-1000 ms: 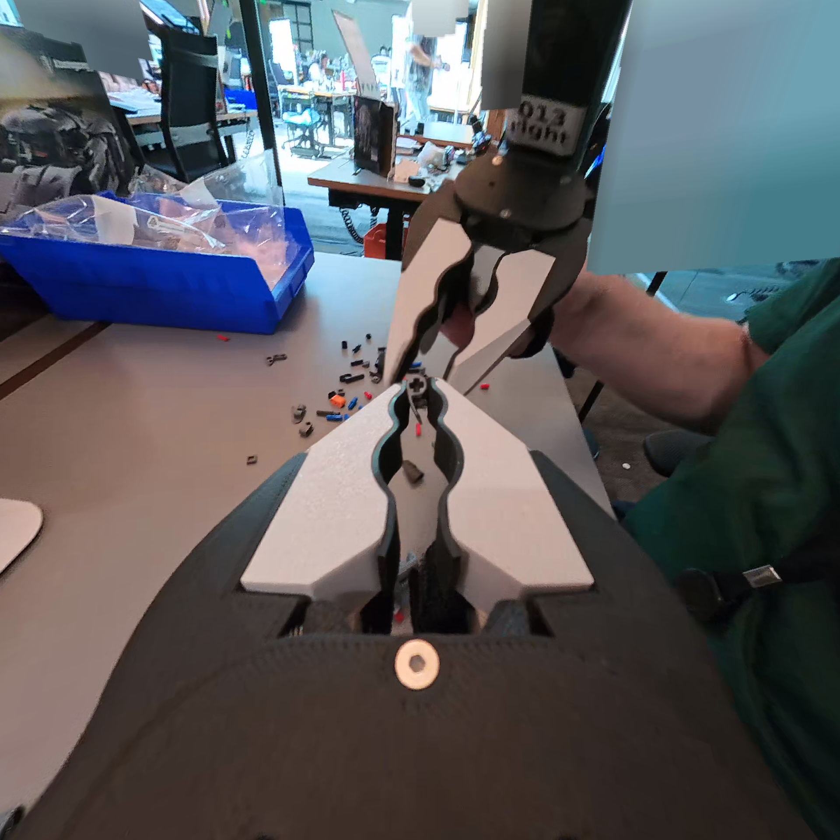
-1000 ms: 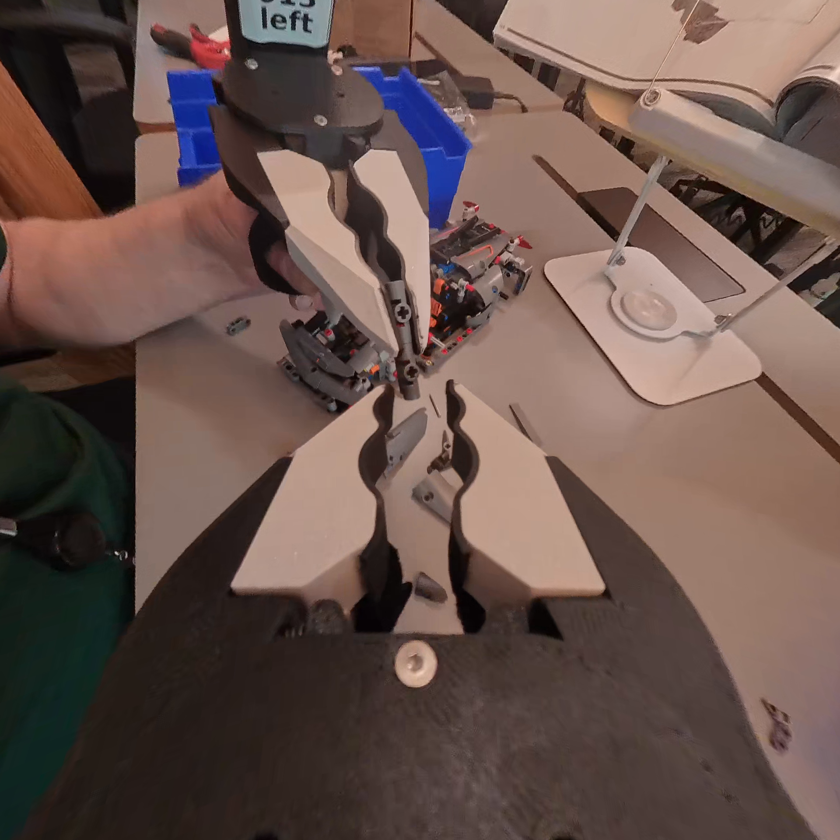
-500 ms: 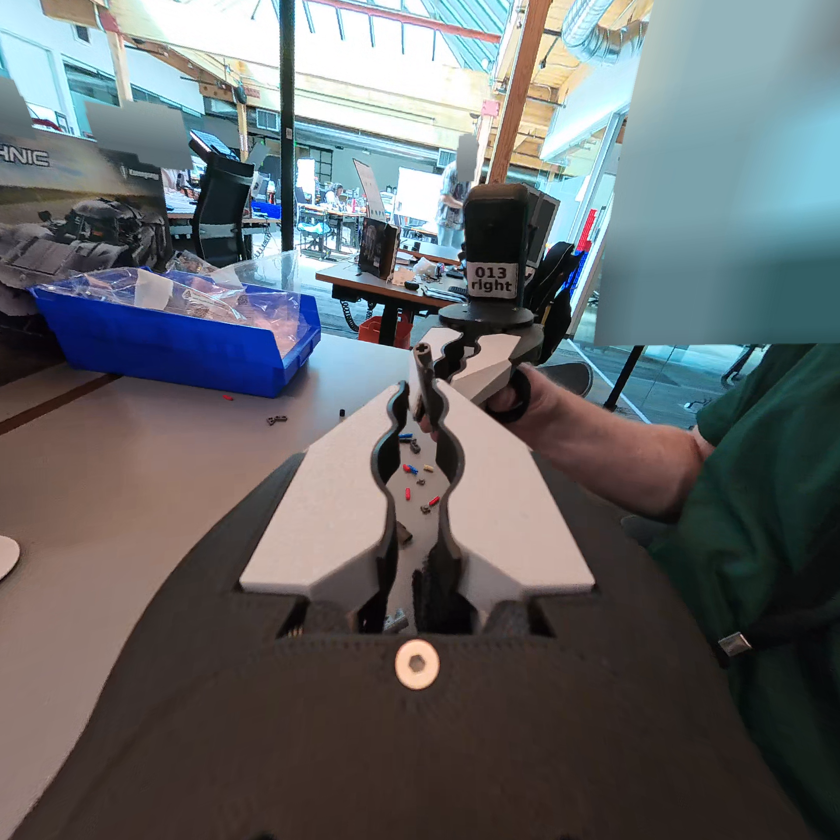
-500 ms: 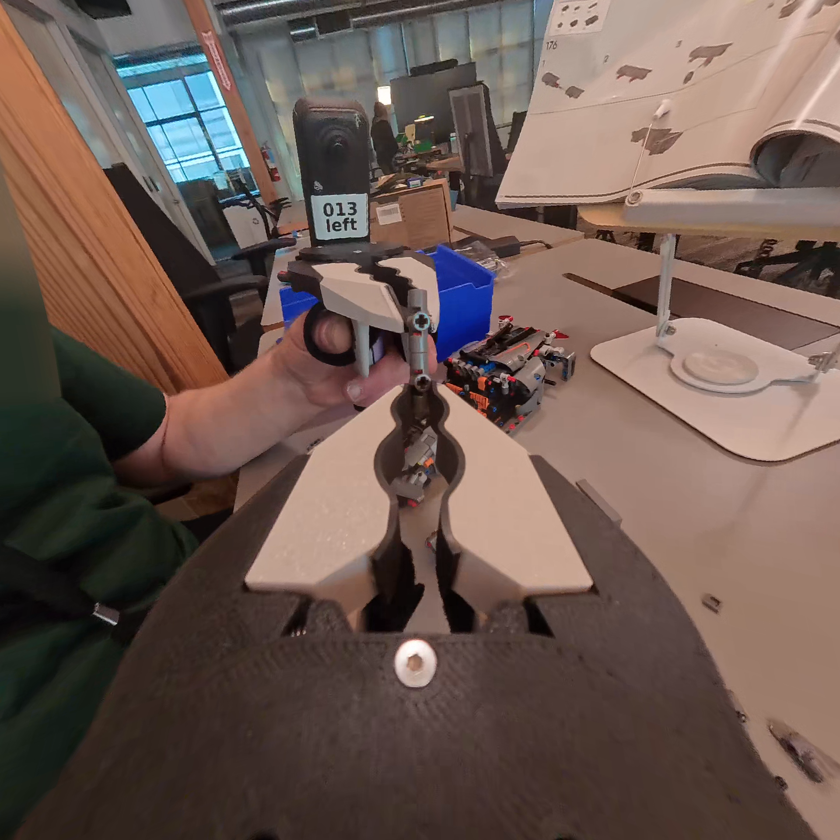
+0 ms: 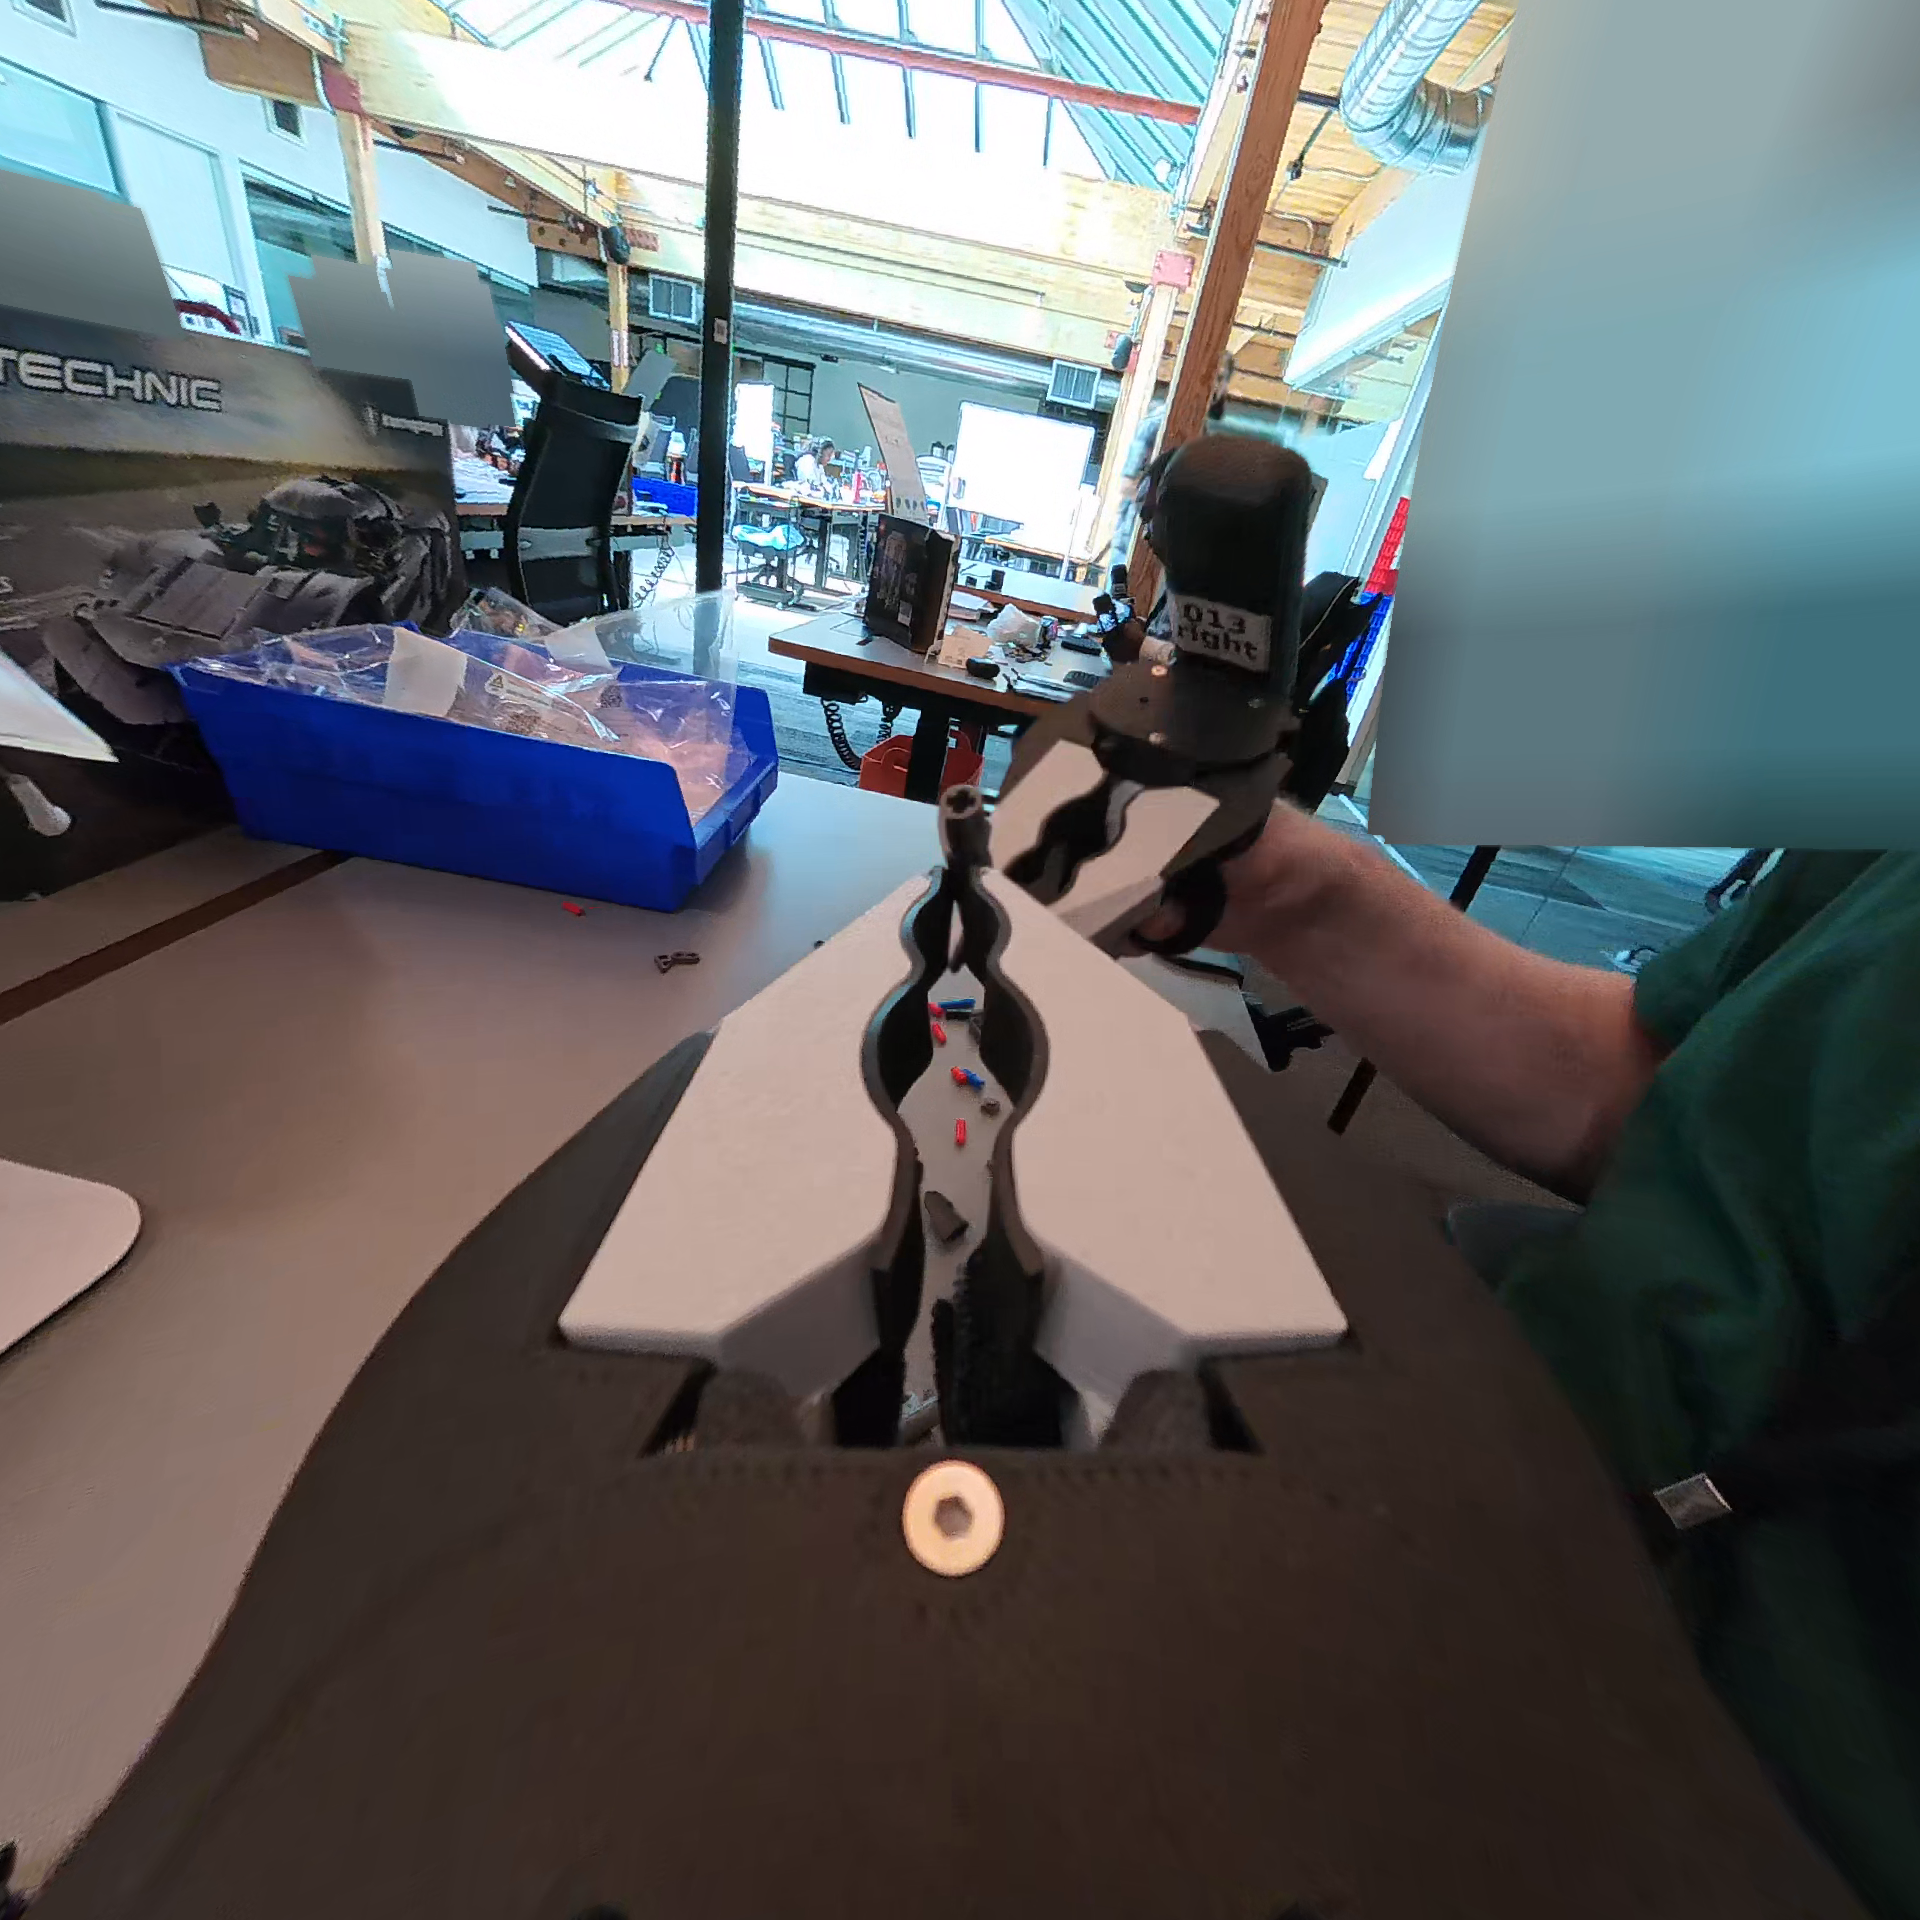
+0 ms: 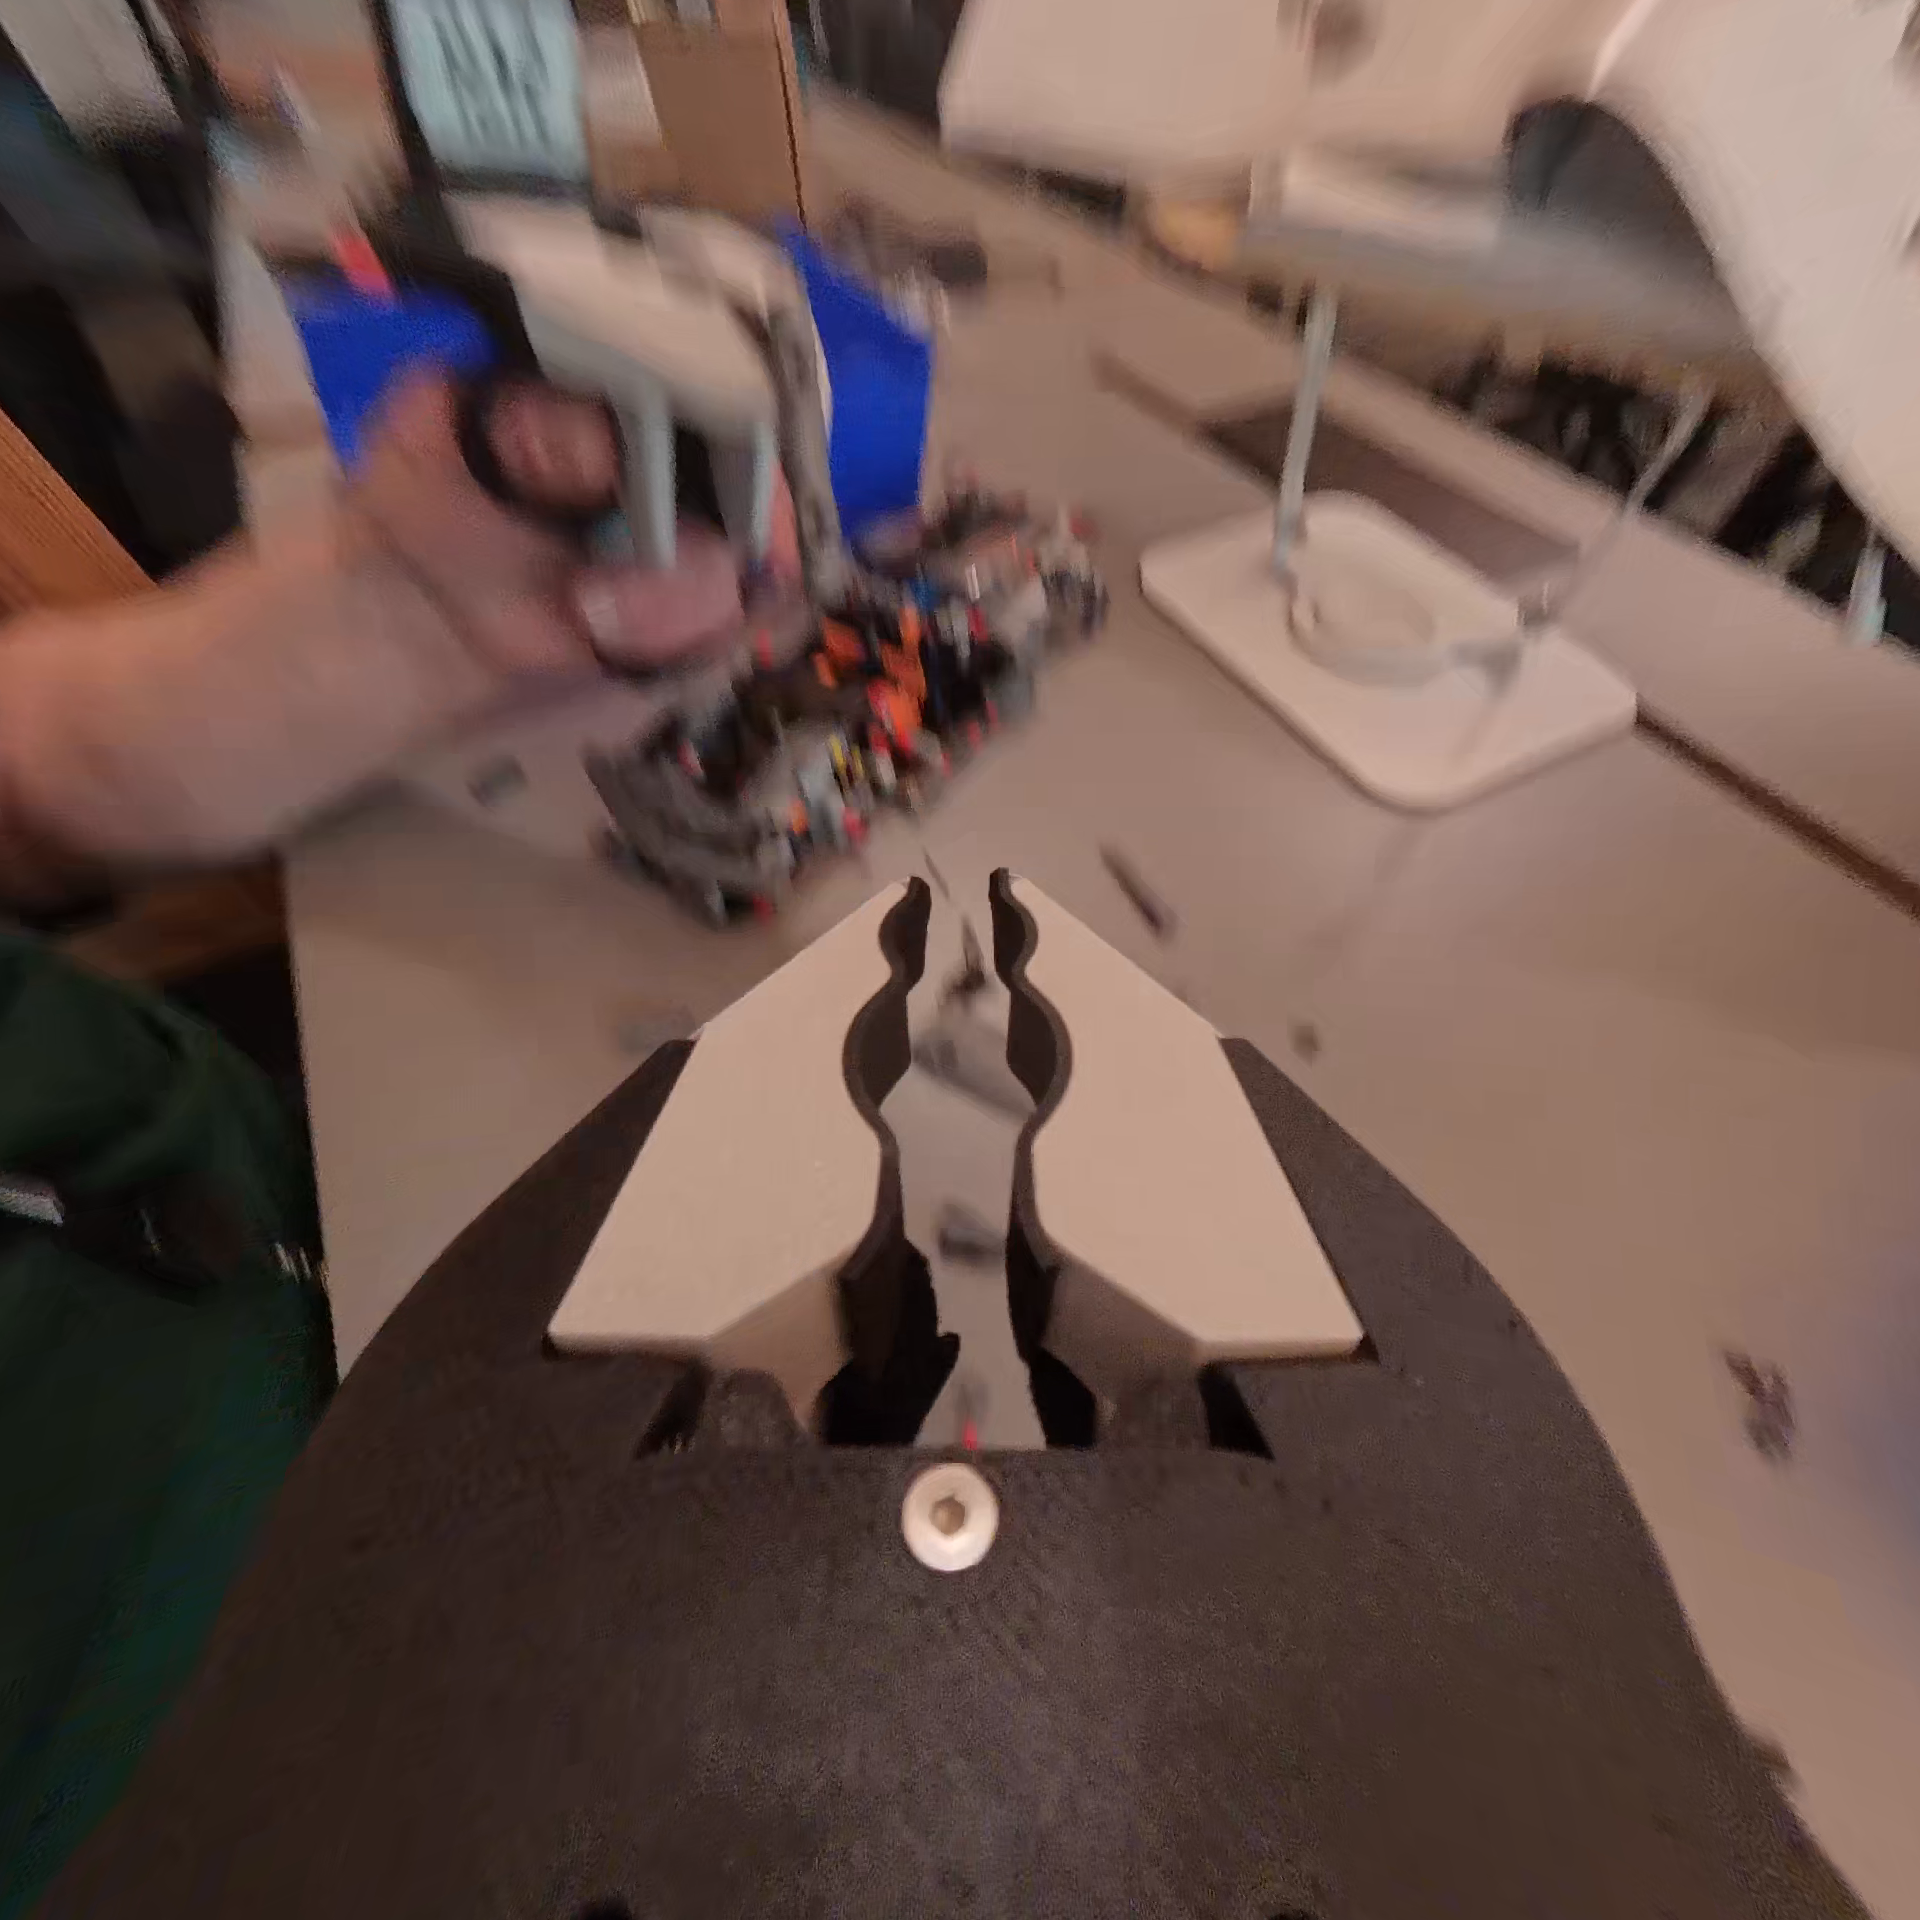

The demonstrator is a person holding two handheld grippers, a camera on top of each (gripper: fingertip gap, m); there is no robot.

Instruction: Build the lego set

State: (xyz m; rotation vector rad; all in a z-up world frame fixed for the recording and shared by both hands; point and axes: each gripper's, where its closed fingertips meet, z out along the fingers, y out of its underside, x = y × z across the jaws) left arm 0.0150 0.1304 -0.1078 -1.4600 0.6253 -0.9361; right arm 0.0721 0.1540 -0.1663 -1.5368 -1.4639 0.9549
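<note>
1. nearest to me, my left gripper (image 5: pixel 961 894) has its jaws drawn narrow, pinching a slim grey lego piece (image 5: pixel 962 836) right at the fingertips; the piece stands upright and pokes up above them.
2. through the gap behind those tips i see small red and blue pins (image 5: pixel 961 1081) scattered on the grey table (image 5: pixel 312 1039), plus 1 dark bit closer in.
3. my right gripper (image 6: pixel 953 891) has its jaws a little apart with nothing between the tips; this view is badly smeared, and only loose grey parts (image 6: pixel 961 1060) on the tabletop show through the gap.
4. in the left wrist view the right gripper sits just beyond and to the right of the held piece, tilted, with a hand (image 5: pixel 1278 883) around its handle; i cannot tell whether it touches the piece.
5. farther out in the right wrist view, the half-built lego model (image 6: pixel 831 727), grey with orange and black bits, rests on the table below the other hand.
6. beyond it stands a white stand base (image 6: pixel 1403 675) to the right and a blue bin (image 5: pixel 468 790) holding clear plastic bags at the back.
7. a dark printed box (image 5: pixel 208 520) leans behind the bin.
</note>
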